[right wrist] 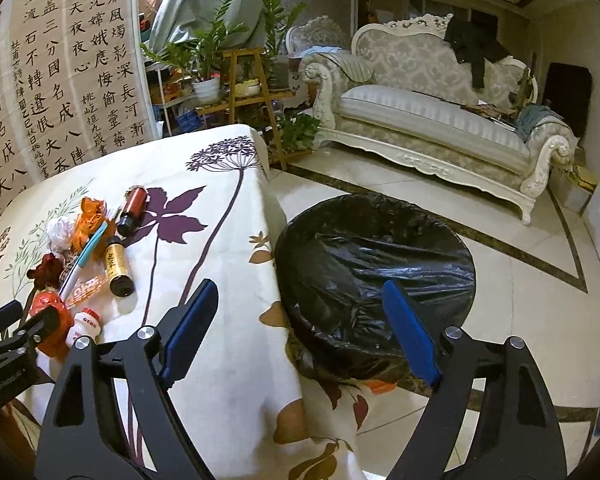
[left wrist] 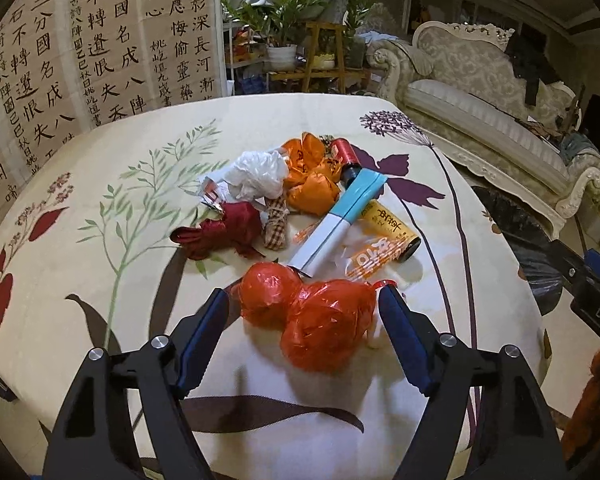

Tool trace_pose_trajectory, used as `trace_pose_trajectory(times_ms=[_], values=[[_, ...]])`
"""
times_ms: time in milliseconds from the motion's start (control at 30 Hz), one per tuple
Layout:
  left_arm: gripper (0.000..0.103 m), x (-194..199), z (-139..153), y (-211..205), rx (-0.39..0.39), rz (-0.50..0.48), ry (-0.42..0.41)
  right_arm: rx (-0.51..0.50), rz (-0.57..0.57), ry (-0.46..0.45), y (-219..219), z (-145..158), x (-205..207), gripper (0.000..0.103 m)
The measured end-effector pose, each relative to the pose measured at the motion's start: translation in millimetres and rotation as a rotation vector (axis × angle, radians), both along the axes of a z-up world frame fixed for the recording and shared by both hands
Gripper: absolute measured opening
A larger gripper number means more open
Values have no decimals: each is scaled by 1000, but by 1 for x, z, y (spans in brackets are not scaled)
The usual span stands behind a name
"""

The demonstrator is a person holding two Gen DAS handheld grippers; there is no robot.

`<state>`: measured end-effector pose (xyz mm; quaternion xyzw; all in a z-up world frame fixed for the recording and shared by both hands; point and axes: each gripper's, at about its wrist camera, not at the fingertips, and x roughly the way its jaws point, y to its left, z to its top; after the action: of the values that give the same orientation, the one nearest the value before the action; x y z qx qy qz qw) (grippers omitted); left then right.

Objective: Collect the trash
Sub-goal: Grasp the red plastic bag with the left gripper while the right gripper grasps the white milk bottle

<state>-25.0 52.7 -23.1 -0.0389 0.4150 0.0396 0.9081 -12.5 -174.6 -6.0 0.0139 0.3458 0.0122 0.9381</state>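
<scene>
The left gripper [left wrist: 305,300], jaws apart, straddles a crumpled red plastic bag [left wrist: 312,320] at the near edge of the litter on the table [left wrist: 80,312] — light, soft and slippery, probably best pinched across its bunched middle. The right gripper [right wrist: 300,312] — also agape, empty — hangs near the lined bin [right wrist: 376,276].

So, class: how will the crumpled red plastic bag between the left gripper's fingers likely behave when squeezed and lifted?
The red plastic bag looks thin and crinkled, so it will probably crush and feel light. Its glossy film may slip.
</scene>
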Motion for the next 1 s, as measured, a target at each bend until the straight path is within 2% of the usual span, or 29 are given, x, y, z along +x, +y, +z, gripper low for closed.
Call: trace_pose_trajectory(times_ms=[167, 267, 333, 700, 1000], values=[[66, 0, -6, 2, -33, -21, 15, 0, 6, 2, 1, -1, -2, 82], [60, -3, -5, 2, -23, -28, 0, 0, 9, 6, 4, -3, -1, 82], [48, -5, -4, 2, -36, -43, -10, 0, 12, 8, 6, -4, -1, 82], [47, -13, 3, 11, -74, -65, -24, -2, 38, 11, 16, -5, -2, 82], [47, -27, 8, 29, -60, -41, -38, -5, 84, 15, 35, -4, -6, 82]])
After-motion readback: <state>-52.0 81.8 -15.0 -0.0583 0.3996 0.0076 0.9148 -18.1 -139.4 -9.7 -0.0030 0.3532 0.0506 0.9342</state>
